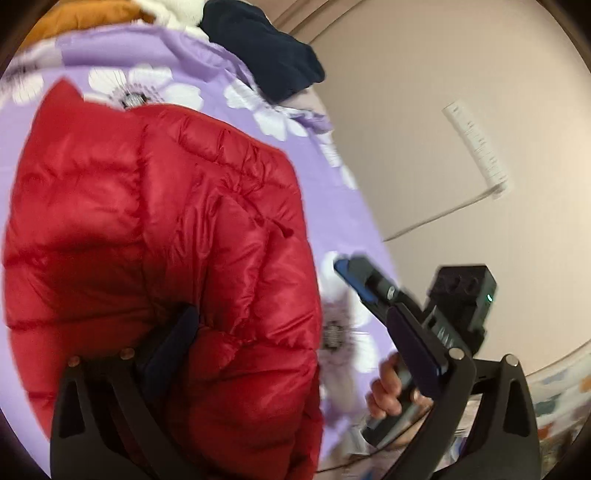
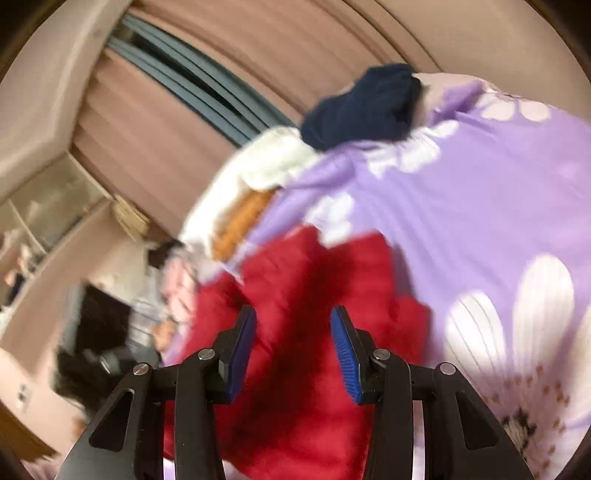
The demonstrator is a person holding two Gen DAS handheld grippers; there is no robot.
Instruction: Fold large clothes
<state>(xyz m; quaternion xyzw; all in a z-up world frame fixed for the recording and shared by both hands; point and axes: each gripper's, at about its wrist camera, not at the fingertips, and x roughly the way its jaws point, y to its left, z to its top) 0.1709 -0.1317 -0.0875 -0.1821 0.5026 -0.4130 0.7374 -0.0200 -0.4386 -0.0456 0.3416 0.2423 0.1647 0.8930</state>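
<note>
A red quilted puffer jacket (image 1: 166,240) lies spread on a purple bedspread with white flowers (image 1: 192,62). My left gripper (image 1: 295,332) is wide open over the jacket's lower part. Its left finger (image 1: 173,343) rests against the padding and its right finger (image 1: 417,350) stands off the jacket's edge. A hand (image 1: 388,387) holds my right gripper (image 1: 354,273) just right of the jacket, above the bedspread. In the blurred right wrist view, the right gripper (image 2: 293,325) stands partly open with a bare gap between its blue pads (image 2: 343,350), above the red jacket (image 2: 306,295).
A navy garment (image 1: 266,51) (image 2: 362,103), an orange one (image 1: 88,18) and something white and fluffy (image 2: 273,162) lie at the far end of the bed. A white power strip (image 1: 476,147) with its cord lies on the pale floor. Pink curtains (image 2: 166,140) hang behind.
</note>
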